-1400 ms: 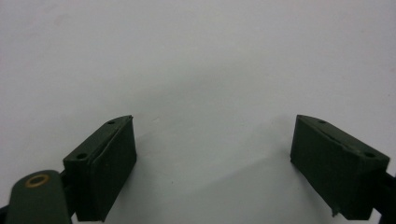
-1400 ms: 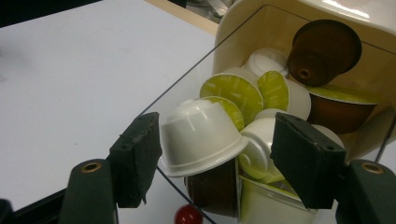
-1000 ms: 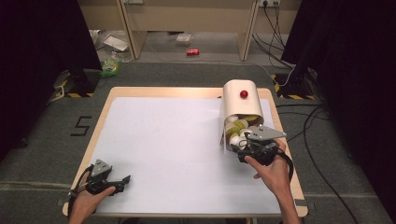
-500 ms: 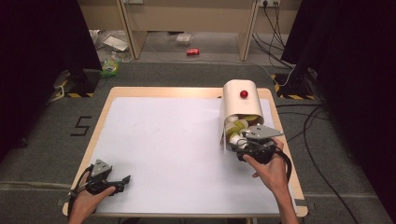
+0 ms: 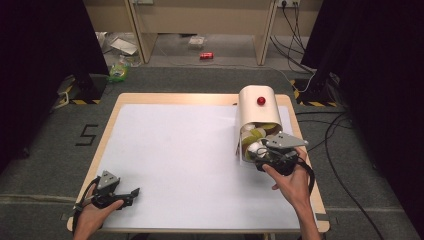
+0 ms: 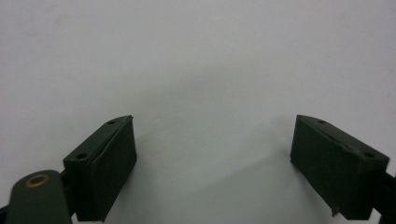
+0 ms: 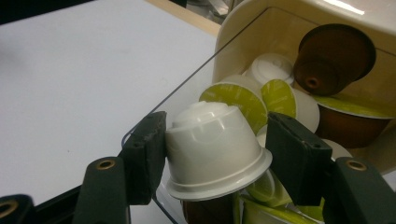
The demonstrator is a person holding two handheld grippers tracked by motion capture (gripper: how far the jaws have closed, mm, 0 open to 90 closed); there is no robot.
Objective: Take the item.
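A cream capsule container [image 5: 250,107] with a red knob [image 5: 261,100] lies at the table's right. Its clear front tray [image 7: 187,88] holds several capsules: white, lime-lidded [image 7: 233,95] and brown [image 7: 334,53]. My right gripper [image 5: 256,156] reaches into that tray. Its jaws press both sides of a white capsule [image 7: 212,140], which sits dome-up between them. Near the front left corner my left gripper [image 5: 134,193] rests low over the white table top [image 6: 196,60]. It is open, with nothing between its fingers [image 6: 109,163].
The white sheet [image 5: 175,150] covers most of the wooden table [image 5: 170,98]. The clear tray's edge [image 7: 154,200] runs just under my right gripper's left jaw. Cables [image 5: 340,135] lie on the floor to the right, and litter lies beyond the far edge.
My right gripper has edged slightly toward the container's tray. The left gripper has stayed put.
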